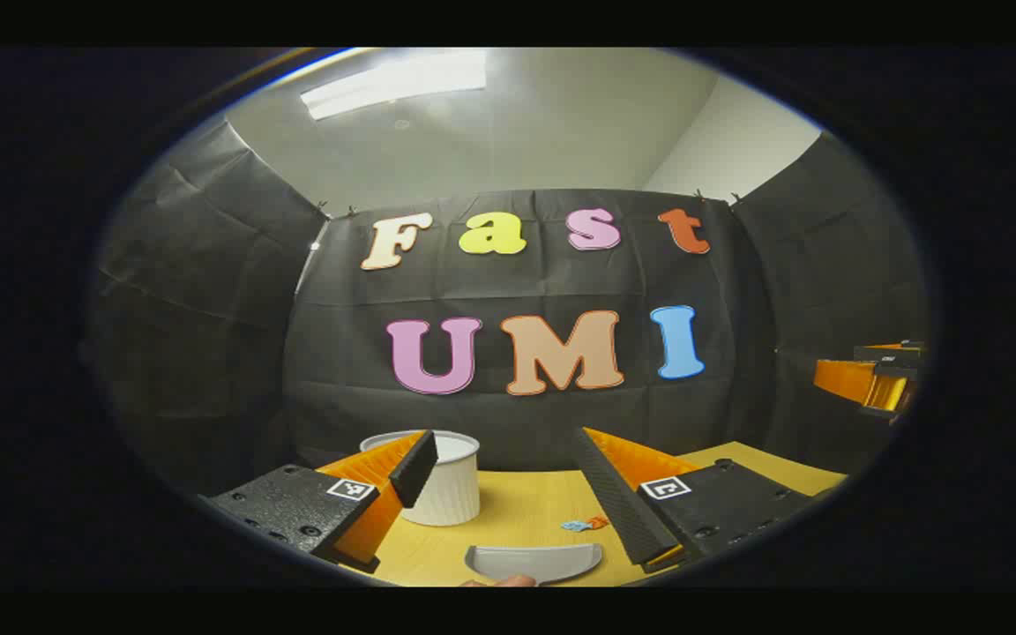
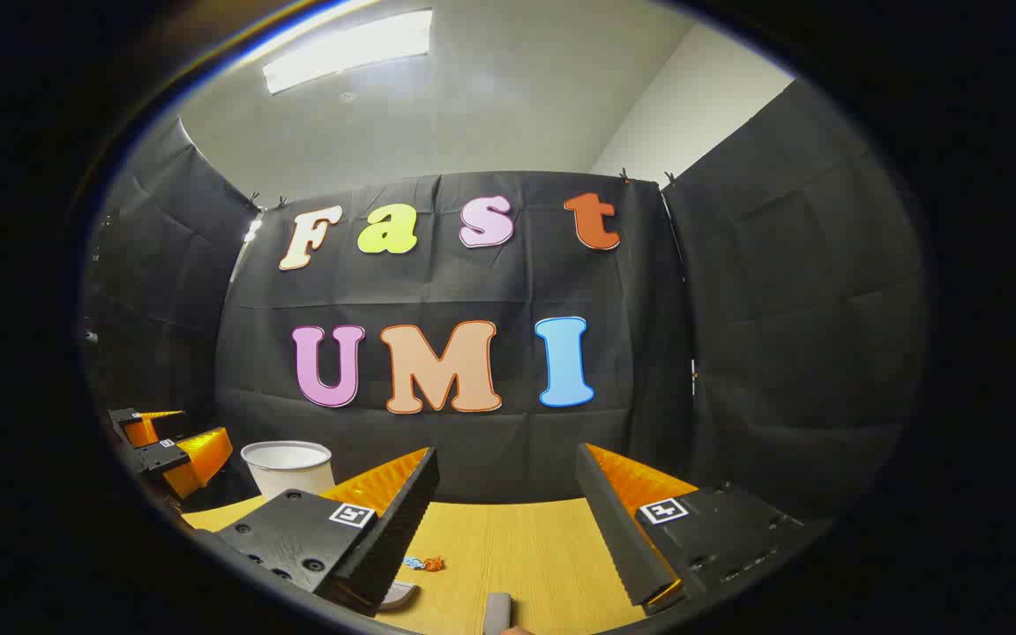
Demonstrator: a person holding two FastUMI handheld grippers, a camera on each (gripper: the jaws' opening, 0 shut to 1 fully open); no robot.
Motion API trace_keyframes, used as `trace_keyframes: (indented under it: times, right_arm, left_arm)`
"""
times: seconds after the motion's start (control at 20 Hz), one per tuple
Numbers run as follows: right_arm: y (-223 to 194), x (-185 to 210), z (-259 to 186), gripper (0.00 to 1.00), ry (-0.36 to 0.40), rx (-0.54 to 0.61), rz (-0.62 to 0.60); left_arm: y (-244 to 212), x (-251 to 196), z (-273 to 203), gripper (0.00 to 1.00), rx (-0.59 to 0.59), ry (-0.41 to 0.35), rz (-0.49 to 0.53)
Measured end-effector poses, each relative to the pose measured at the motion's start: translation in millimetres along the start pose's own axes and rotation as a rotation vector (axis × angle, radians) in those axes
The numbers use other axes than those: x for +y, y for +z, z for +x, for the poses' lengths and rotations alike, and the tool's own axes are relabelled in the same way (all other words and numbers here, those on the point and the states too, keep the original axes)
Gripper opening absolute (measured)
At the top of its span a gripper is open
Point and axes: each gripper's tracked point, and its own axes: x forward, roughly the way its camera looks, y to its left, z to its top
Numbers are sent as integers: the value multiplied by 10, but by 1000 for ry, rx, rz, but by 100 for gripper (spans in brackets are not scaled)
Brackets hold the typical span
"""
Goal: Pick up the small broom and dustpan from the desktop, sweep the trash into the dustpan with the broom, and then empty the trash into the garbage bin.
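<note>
A grey dustpan (image 1: 534, 560) lies on the wooden desktop (image 1: 517, 507), just below and between the fingers of my left gripper (image 1: 506, 450), which is open and holds nothing. Small blue and orange trash scraps (image 1: 585, 524) lie beyond the dustpan's right end. In the right gripper view the scraps (image 2: 426, 563) sit by the left finger, a corner of the dustpan (image 2: 398, 596) shows beneath it, and a grey handle end (image 2: 497, 613), apparently the broom's, lies at the bottom edge. My right gripper (image 2: 506, 459) is open and empty above the desktop (image 2: 526, 547).
A white ribbed garbage bin (image 1: 446, 489) stands at the back left of the desk, partly behind my left finger; it also shows as the bin (image 2: 287, 467). The other gripper (image 1: 870, 379) hovers far right; from the right gripper view, the other gripper (image 2: 168, 450) is far left.
</note>
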Motion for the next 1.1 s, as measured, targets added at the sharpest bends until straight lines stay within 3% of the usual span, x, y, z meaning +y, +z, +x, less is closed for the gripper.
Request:
trace_keyframes:
  times: [1.1]
  right_arm:
    - [34,16,31,92,8,4,0]
  left_arm:
    - [-8,-56,29,93,5,1,10]
